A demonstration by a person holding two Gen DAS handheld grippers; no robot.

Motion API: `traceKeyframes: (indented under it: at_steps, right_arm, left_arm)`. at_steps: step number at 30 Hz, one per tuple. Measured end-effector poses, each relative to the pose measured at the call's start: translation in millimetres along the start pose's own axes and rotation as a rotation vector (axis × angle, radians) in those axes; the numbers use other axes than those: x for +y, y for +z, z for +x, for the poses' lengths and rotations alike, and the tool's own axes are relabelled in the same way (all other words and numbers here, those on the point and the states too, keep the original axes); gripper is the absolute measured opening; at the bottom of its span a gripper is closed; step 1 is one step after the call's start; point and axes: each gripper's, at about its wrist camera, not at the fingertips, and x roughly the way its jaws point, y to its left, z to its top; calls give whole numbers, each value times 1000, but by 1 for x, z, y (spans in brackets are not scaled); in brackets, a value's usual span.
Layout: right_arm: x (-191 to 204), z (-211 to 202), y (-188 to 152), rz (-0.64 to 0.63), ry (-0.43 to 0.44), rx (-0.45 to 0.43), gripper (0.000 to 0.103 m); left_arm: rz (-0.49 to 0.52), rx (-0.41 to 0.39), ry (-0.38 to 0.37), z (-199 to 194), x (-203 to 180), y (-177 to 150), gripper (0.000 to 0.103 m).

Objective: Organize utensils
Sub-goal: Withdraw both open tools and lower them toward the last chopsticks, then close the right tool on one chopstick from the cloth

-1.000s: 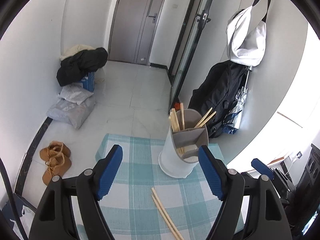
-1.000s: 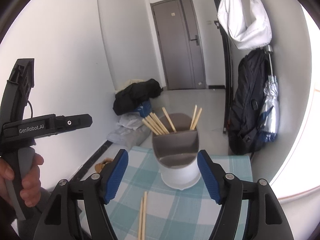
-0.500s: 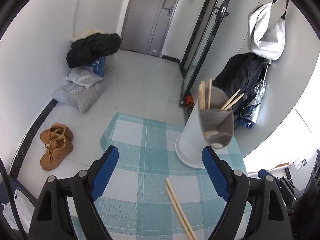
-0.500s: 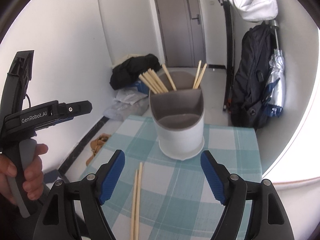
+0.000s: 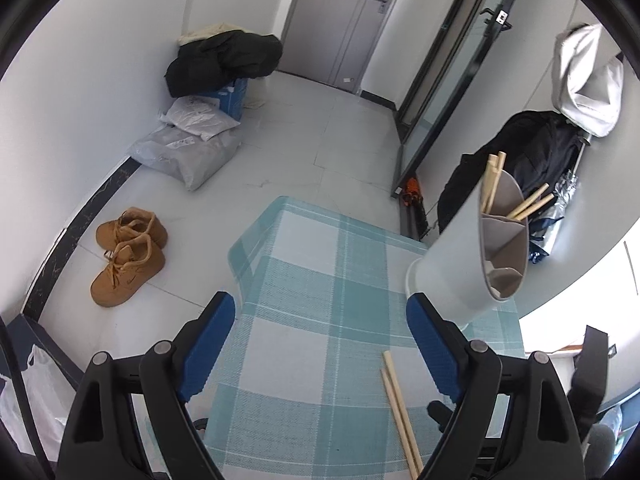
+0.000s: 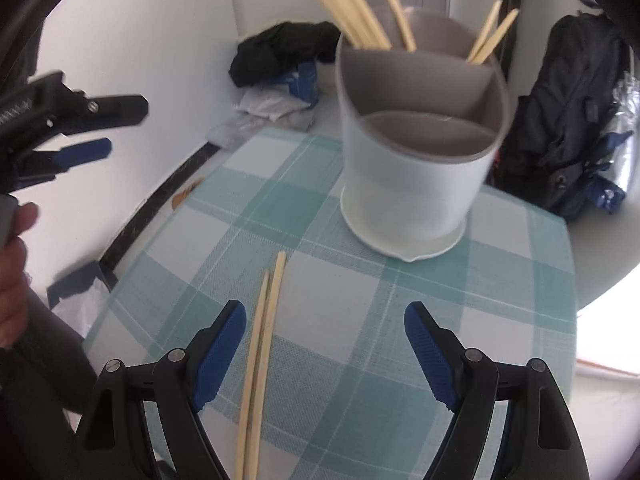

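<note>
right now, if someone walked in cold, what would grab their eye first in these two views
The white utensil holder with its grey divided inside stands at the far end of the teal checked tablecloth, chopsticks sticking out of its back compartments. A loose pair of chopsticks lies flat on the cloth, just inside the left finger of the open right gripper. On the floor beyond the table, tan boots stand out.

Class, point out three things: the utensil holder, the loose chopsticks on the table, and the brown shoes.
utensil holder (image 6: 412, 184), right wrist view, front white wall.
loose chopsticks (image 6: 262, 344), right wrist view, mid-length of the pair.
brown shoes (image 5: 128, 256), left wrist view, nearer shoe's upper.
</note>
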Motion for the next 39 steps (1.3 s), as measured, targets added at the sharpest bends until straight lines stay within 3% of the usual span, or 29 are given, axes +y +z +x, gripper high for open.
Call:
traceKeyframes:
  at_steps: [2, 5, 10, 14, 19, 21, 25, 29, 39]
  right_arm:
    - [5, 13, 4, -4, -2, 20, 80]
    - [12, 26, 12, -30, -21, 43, 67]
    - [20, 40, 25, -70, -73, 63, 64]
    - [21, 52, 27, -98, -103, 103, 46]
    - [27, 54, 29, -105, -83, 106, 44]
    - [32, 57, 29, -118, -90, 119, 35]
    - [38, 61, 32, -122, -95, 116, 31]
    - [44, 60, 32, -140, -57, 124, 7]
    - [27, 41, 22, -52, -14, 74, 5]
  left_arm:
    - [-23, 2, 4, 1, 7, 3, 84]
    - [-45, 16, -6, 3, 15, 7, 84]
    - [-59, 48, -16, 9, 22, 9, 84]
    - [-72, 64, -21, 12, 26, 9, 84]
    - [-94, 78, -22, 14, 33, 10, 84]
    - [-101, 81, -21, 15, 35, 11, 84]
    - [-113, 100, -55, 16, 37, 12, 84]
    - [-100, 92, -61, 15, 35, 12, 84]
    - [-80, 98, -43, 18, 34, 9, 84]
